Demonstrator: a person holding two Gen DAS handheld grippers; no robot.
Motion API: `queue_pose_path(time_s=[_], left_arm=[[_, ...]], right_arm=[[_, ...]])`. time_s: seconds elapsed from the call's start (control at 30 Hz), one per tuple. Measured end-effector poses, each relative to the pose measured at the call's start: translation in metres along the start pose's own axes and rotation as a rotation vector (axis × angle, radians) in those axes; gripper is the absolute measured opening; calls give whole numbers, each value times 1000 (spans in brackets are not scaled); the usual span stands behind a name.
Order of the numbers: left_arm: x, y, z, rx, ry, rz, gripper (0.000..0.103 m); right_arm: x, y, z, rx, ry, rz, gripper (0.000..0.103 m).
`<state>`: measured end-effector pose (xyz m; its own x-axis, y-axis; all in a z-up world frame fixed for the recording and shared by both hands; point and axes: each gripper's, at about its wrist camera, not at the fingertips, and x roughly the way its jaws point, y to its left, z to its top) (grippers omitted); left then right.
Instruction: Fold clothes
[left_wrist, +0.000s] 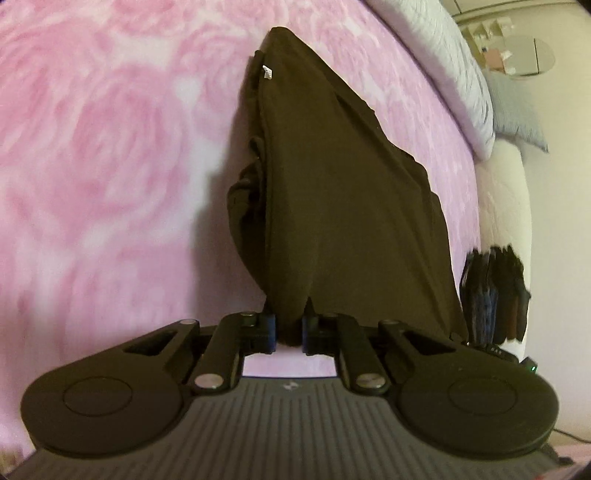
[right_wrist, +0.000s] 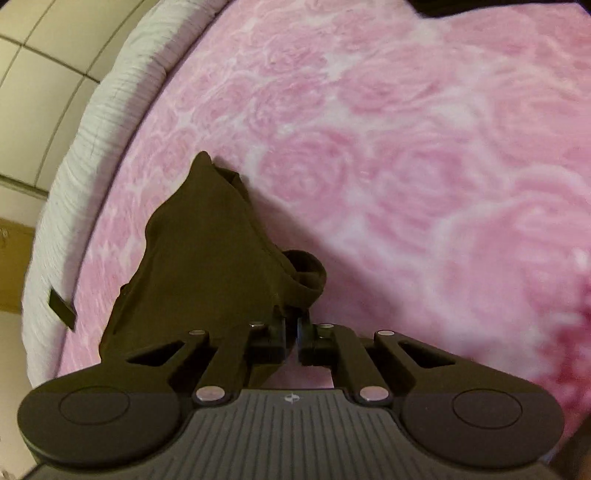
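- Left gripper (left_wrist: 288, 328): jaws narrow, clamped on a bunched edge of the dark brown soft cloth garment (left_wrist: 332, 192); cloth visibly pinched between the blue-edged pads.
- Right gripper (right_wrist: 291, 334): jaws nearly together, pinching a thin edge of the same dark brown garment (right_wrist: 207, 266) just at the tips; bite looks shallow from this view.
- Garment lifted at both held ends, draped from the grippers down toward the pink rose-patterned fleece blanket (left_wrist: 110, 147), far tip resting on or just above it; which, hard to tell.
- Small white label (left_wrist: 266, 72) showing near the garment's far tip, on its left edge.
- Likely step: carrying two gripped corners across to lay one half over the other.
- To do well: keep both grips level and evenly apart, hold the cloth taut enough to flatten the loose rolled fold hanging at the garment's left side, lower the held edge onto the blanket before releasing.
- Risk: the right grip's thin bite may slip under tension; bunched cloth in the left jaws may leave a crease.
- Around the garment: white quilted bedding (left_wrist: 443, 66) beyond the blanket's far right edge; a stack of dark folded items (left_wrist: 495, 295) close to the garment's right side at the blanket edge.
- In the right wrist view, white quilted border (right_wrist: 74, 155) left of the garment, pale tiled wall (right_wrist: 44, 48) behind; small dark tag (right_wrist: 62, 308) on that border.
- Blanket beside the garment broad and bare, nothing blocking the lay-down.
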<state>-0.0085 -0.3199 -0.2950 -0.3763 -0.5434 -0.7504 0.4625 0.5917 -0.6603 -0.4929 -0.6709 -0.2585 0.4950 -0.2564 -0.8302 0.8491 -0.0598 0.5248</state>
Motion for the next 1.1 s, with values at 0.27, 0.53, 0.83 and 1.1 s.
queue_pose_path(time_s=[0.27,0.53,0.83,1.1], left_arm=[[-11,2,-111,-64,138,43,9],[-24,-11,-99,252,253,247,26],[-24,-40,-58,1476,171,507,48],[18,2,-54,2559,51,313,58]], right_arm=[[-63,-56,-44,-78,59,-140,4],[-64,-40,-67,-231,10,-242,43],[-47,67,-177,-546,-72,-283,57],[6,172,-312,-839,-15,-223,72]])
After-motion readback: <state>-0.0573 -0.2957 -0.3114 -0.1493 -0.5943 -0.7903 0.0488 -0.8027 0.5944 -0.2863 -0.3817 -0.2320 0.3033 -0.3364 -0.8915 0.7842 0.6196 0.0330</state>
